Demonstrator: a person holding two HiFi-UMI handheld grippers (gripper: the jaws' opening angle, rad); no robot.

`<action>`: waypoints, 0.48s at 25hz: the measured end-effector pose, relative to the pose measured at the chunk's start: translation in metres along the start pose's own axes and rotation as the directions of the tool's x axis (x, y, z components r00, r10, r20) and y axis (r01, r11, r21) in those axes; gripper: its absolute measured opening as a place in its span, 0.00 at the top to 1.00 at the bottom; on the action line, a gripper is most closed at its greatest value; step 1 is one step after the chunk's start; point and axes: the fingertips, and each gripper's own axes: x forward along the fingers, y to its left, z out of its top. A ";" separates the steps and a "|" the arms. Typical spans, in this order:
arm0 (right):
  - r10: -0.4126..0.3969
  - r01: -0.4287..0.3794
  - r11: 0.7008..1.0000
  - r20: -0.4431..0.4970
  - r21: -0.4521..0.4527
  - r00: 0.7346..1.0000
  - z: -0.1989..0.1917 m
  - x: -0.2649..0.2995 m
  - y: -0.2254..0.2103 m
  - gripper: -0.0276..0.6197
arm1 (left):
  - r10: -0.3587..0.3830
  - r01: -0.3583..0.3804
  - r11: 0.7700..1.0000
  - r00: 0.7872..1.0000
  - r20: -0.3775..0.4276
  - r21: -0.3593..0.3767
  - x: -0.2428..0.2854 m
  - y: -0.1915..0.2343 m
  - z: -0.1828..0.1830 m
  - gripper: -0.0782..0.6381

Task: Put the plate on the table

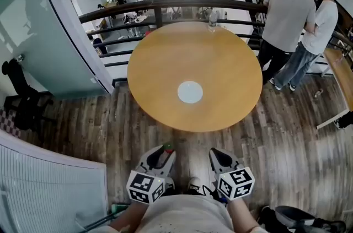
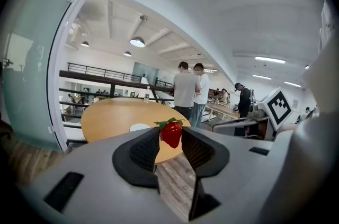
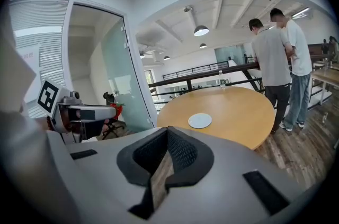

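A small white plate lies flat near the middle of the round wooden table. It also shows in the left gripper view as the plate and in the right gripper view as the plate. Both grippers hang close to my body, short of the table's near edge. My left gripper is shut on a red strawberry with green leaves, pinched at the fingertips. My right gripper is shut with nothing in it, and its tips meet in the right gripper view.
Two people stand at the table's far right beside the black railing. A water bottle stands at the table's far edge. A glass wall runs along the left, with a black chair by it. A wooden bench is at right.
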 end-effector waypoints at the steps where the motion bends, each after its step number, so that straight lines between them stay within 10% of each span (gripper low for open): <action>1: -0.001 0.001 1.000 -0.001 0.005 1.000 0.000 0.000 0.000 0.92 | -0.001 0.001 1.000 1.000 0.000 0.000 -0.001 0.000 0.000 0.69; 12: -0.050 0.049 0.998 0.016 0.040 0.999 -0.002 0.000 0.009 0.92 | -0.027 0.027 1.000 1.000 0.007 -0.004 -0.015 0.012 -0.004 0.69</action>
